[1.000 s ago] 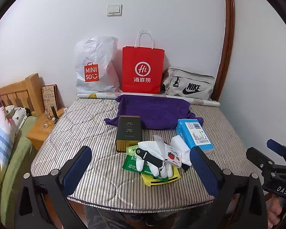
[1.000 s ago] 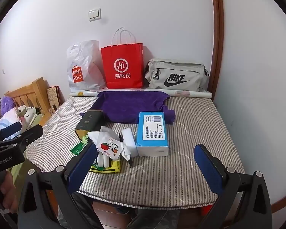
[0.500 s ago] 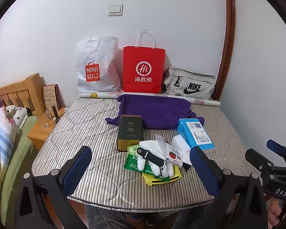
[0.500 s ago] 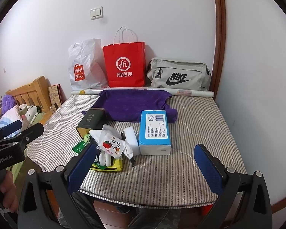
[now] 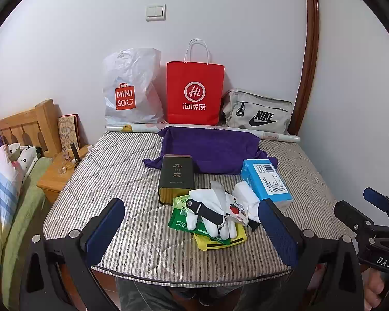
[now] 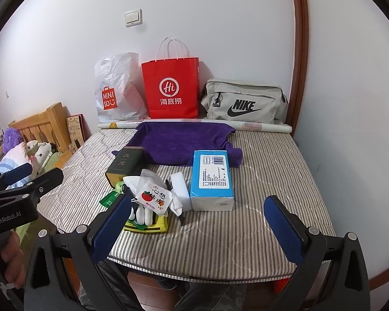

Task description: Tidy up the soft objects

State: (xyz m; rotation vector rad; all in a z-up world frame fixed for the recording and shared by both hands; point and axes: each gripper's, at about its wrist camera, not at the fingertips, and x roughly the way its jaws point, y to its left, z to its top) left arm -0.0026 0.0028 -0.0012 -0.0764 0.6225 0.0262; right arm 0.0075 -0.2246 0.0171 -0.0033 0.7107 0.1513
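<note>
On the striped mattress (image 5: 116, 178) lies a pile: white gloves (image 5: 210, 215) with a black strap, a green packet (image 5: 179, 217), a yellow packet (image 5: 220, 241), a small tomato-print sachet (image 6: 153, 197), a white sponge block (image 6: 180, 188), a blue tissue pack (image 6: 211, 176) and a dark tea tin (image 5: 177, 177). A purple towel (image 5: 212, 150) is spread behind them. My left gripper (image 5: 194, 233) hangs open at the near edge, in front of the pile. My right gripper (image 6: 194, 230) stands open too, nothing between its fingers.
Against the wall stand a white Miniso plastic bag (image 5: 128, 90), a red paper bag (image 5: 194, 96) and a grey Nike bag (image 5: 259, 114), with a paper roll (image 6: 259, 127) in front. To the left sit a wooden bedside stand (image 5: 57, 176) and a bed with pillows (image 5: 2, 181).
Both grippers have drifted slightly forward towards the mattress; the scene sits a little lower and nearer in both views. Nothing on the mattress has moved.
</note>
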